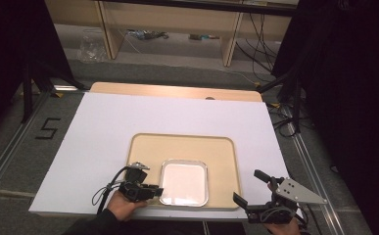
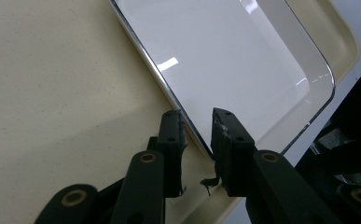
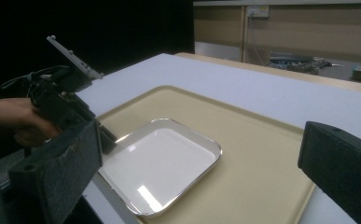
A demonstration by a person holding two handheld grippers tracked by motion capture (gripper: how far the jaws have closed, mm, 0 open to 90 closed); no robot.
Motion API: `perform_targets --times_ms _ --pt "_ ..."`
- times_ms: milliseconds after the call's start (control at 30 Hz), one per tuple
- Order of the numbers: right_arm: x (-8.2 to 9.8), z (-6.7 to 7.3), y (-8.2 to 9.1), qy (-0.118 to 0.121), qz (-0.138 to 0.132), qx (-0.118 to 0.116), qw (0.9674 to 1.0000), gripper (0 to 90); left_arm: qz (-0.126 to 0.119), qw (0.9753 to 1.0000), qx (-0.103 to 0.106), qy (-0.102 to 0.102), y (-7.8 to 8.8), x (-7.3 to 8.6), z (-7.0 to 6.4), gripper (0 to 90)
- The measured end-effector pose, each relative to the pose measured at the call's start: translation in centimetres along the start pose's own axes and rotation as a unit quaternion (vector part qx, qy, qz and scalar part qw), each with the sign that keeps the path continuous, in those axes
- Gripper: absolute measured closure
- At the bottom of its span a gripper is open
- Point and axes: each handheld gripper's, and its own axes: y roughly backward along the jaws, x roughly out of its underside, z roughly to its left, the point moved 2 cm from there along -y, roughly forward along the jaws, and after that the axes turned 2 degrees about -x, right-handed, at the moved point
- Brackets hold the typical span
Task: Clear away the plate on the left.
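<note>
**A:** ok so where's the little tray sitting?

**B:** The small white tray point(image 1: 184, 182), the one with the shiny metal rim, lies flat inside the big beige tray point(image 1: 226, 156), down in its near half and a bit left of centre. The beige tray itself is on a white board point(image 1: 104, 132) that covers most of the wooden table point(image 1: 177, 91).

**A:** and the grippers?

**B:** The left gripper point(image 1: 153, 190) is right at the white tray's left edge. In the left gripper view its two black jaws straddle the metal rim, one on the beige side and one over the white inside. There's a narrow gap showing between the jaws, so it's around the rim but I can't tell if it's actually squeezing it. The left hand point(image 1: 123, 205) holds it from the near edge of the board, cable looping off to the left.

**A:** right one?

**B:** The right gripper point(image 1: 251, 188) is off the beige tray's near right corner, well apart from the white tray, jaws spread wide with nothing between them. In the right gripper view both its jaws frame the scene with the trays in between.

**A:** anything else around?

**B:** A "5" point(image 1: 48, 128) marked in black on the floor left of the table, and a wooden shelf unit point(image 1: 177, 24) with cables behind.
</note>
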Motion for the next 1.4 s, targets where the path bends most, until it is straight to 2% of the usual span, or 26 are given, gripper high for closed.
perform_targets --times_ms 33,167,300,333,367,467,500,533,567,600,633,667,733,767,867,900,967,1000,1033,1100,1233,1300,1400 --pt "0.0 0.0 0.0 -0.008 -0.001 -0.008 0.9999 0.4 0.0 1.0 0.0 0.0 0.0 0.0 0.0 73.3" --pt "0.0 0.0 0.0 -0.004 0.001 -0.001 1.0 0.4 -0.007 1.0 -0.005 0.0 0.0 0.0 0.0 71.9" --pt "0.0 -0.1 0.0 0.0 -0.001 0.001 1.0 0.4 -0.027 0.9994 -0.02 0.001 0.5 -0.4 0.0 53.6" --pt "0.0 -0.1 0.0 0.001 0.001 -0.005 1.0 0.4 -0.021 0.9995 -0.025 -0.003 0.7 -0.5 0.1 49.0" --pt "0.0 -0.1 0.0 0.003 0.001 -0.006 1.0 0.4 -0.027 0.9992 -0.029 0.008 0.8 -0.6 0.2 45.1" --pt "0.0 0.0 0.0 -0.001 0.001 0.0 1.0 0.4 -0.037 0.9984 -0.036 0.021 0.9 -0.7 0.3 37.8" --pt "0.0 0.0 0.0 0.003 0.0 0.002 1.0 0.4 -0.038 0.9984 -0.04 0.015 1.1 -0.8 0.4 33.9" --pt "0.0 0.0 0.0 0.002 -0.001 0.001 1.0 0.4 -0.05 0.9977 -0.04 0.022 1.1 -0.8 0.3 31.5" --pt "0.0 0.0 0.0 -0.005 0.001 -0.002 1.0 0.4 -0.058 0.9973 -0.041 0.02 1.3 -0.9 0.3 30.3" --pt "0.0 -0.1 0.0 -0.001 -0.001 -0.002 1.0 0.4 -0.061 0.9971 -0.043 0.016 1.6 -0.9 0.4 28.9" --pt "0.0 0.0 0.0 -0.008 -0.001 -0.007 0.9999 0.4 -0.065 0.9968 -0.045 0.017 1.6 -1.0 0.4 24.8" --pt "0.0 0.0 0.0 -0.004 0.0 -0.002 1.0 0.4 -0.074 0.9958 -0.049 0.023 1.7 -1.1 0.3 21.9" --pt "0.0 0.0 0.0 -0.004 0.0 -0.002 1.0 0.4 -0.085 0.9946 -0.057 0.018 2.2 -1.2 0.3 15.4" --pt "0.0 0.0 0.0 -0.004 0.0 -0.001 1.0 0.4 -0.091 0.9938 -0.061 0.017 2.3 -1.2 0.3 14.7" --pt "0.0 0.1 0.1 -0.005 0.001 0.003 1.0 0.4 -0.122 0.9912 -0.052 0.007 2.8 -1.4 0.0 14.7" --pt "0.0 -0.1 0.1 0.006 -0.001 0.008 0.9999 0.4 -0.123 0.9906 -0.059 -0.003 3.0 -1.4 -0.1 14.7" --pt "0.0 -0.1 0.1 0.005 -0.004 0.007 1.0 0.4 -0.133 0.9889 -0.065 -0.018 3.5 -1.4 -0.1 14.6" --pt "0.0 -0.1 0.1 0.006 -0.002 0.009 0.9999 0.4 -0.142 0.9881 -0.059 -0.016 3.5 -1.4 -0.2 14.6" --pt "0.0 0.1 0.1 -0.005 0.001 0.008 1.0 0.4 -0.148 0.9873 -0.056 -0.013 3.7 -1.4 -0.2 14.6" --pt "0.0 0.1 0.1 -0.007 0.002 0.007 0.9999 0.4 -0.16 0.9852 -0.059 -0.018 4.0 -1.3 -0.1 14.6" --pt "0.0 0.1 0.1 -0.006 0.002 0.008 1.0 0.4 -0.173 0.9817 -0.067 -0.044 4.5 -1.2 -0.2 14.6" --pt "0.0 -0.1 0.0 0.003 -0.001 -0.003 1.0 0.4 -0.178 0.9794 -0.078 -0.055 4.8 -1.2 -0.4 14.6" --pt "0.0 0.0 0.0 0.002 -0.001 -0.003 1.0 0.4 -0.19 0.9774 -0.074 -0.055 5.1 -1.1 -0.4 14.6"
